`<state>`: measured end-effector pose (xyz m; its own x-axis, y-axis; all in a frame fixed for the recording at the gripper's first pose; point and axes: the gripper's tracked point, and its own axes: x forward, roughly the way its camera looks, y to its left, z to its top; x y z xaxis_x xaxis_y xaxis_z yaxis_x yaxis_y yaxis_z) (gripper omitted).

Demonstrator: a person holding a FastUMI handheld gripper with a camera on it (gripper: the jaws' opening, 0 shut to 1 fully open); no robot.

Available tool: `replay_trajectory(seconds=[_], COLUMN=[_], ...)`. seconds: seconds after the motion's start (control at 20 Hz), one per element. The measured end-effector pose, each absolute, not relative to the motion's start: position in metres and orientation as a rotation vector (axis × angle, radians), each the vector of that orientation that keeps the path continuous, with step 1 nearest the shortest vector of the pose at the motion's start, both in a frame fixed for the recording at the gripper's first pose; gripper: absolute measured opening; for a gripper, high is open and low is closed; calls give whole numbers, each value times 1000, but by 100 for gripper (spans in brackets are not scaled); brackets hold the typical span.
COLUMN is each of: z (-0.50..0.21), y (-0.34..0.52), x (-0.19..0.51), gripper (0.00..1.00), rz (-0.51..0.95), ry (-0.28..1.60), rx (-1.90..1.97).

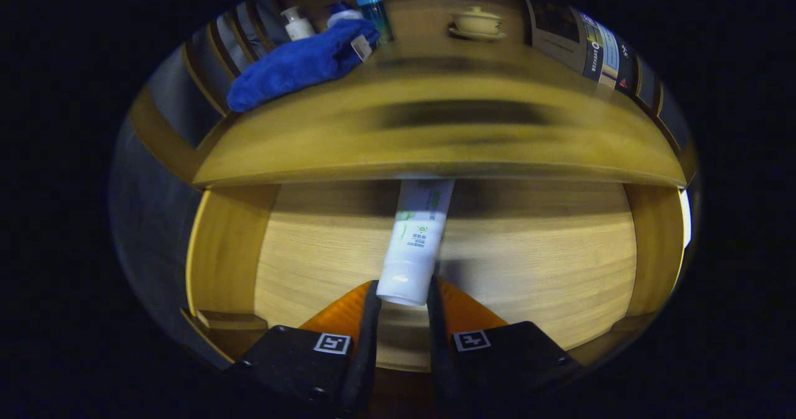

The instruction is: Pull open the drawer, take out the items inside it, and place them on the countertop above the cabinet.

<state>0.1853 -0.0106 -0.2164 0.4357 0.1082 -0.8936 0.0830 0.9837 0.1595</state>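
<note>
The wooden drawer (pixel 298 251) is pulled open below the countertop's front edge. A white tube with green print (pixel 415 245) lies on the drawer floor, its far end hidden under the countertop (pixel 435 139). Its capped near end sits between my fingertips. My gripper (pixel 403 296) is shut on the tube's cap end, with both fingers (pixel 371 319) pressed against its sides.
On the countertop a blue cloth (pixel 298 63) lies at the far left, with a small white bottle (pixel 297 25) and a blue-capped bottle (pixel 375 12) behind it. A lidded cup on a saucer (pixel 477 23) stands further right. Drawer side walls (pixel 225 251) flank the tube.
</note>
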Motion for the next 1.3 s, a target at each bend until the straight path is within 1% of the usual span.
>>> replay_trajectory(seconds=[0.1,0.15,0.2,0.25,0.5,0.55,0.7,1.0,1.1,1.3], z=[-190,-233,-192,-174,-152,-152,-142,-88,-70,-36], y=[-9,-11,0,0,10,12,10,25,18,-15], x=[187,177,181,176,175,172,171,186,202,253], gripper=[46,46,46,46,45,38,38,38,38,38], rz=[55,77,98,119,190,204,212,289,272,173], ry=[1102,1090,1072,1056,973,972,940,740,657,493], rx=[196,193,189,185,196,190,180,241,265,260])
